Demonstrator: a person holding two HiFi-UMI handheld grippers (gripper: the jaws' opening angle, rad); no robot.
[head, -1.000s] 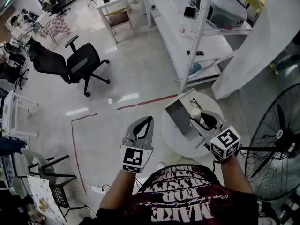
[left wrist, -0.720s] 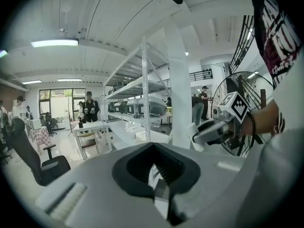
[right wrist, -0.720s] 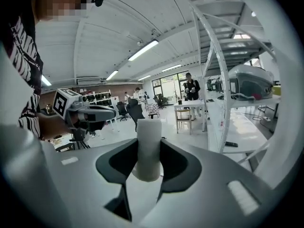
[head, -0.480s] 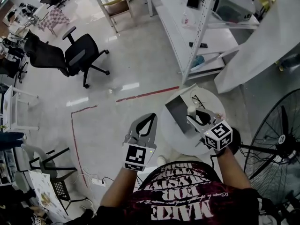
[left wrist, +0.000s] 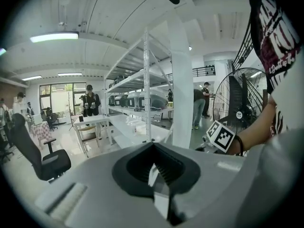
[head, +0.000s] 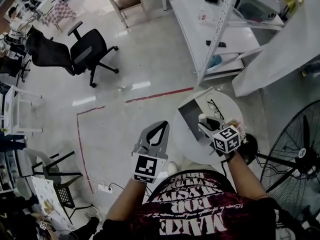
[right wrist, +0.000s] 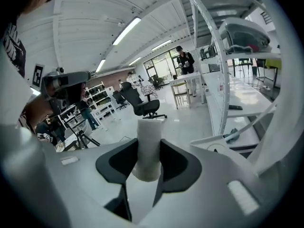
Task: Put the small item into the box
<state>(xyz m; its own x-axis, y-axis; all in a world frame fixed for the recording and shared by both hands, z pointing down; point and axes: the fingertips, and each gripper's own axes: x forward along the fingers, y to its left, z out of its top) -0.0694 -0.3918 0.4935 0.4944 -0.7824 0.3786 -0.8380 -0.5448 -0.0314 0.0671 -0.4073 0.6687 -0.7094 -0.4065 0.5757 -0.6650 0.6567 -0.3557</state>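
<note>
One white cylinder (right wrist: 148, 141) is gripped by the right claw (head: 207, 126), with the box (head: 189, 118) at its 10 o'clock, apparently ready for insertion. Left claw (head: 160, 130), clenched empty, hangs clear.

Small item (right wrist: 148, 148): white, rough-faced cylinder, short and stubby.
Item state: I see it clamped between the two jaws of the right gripper (head: 209, 127), one jaw pressing each side.
Item pose: stands along the jaws, its far end poking out past the tips.
Item place: by the box's right edge in my head view; contact with the box I cannot tell.
Box (head: 190, 117): open, grey inside, pale flap raised on its far side.
Box place: on the round white table (head: 182, 146).
</note>
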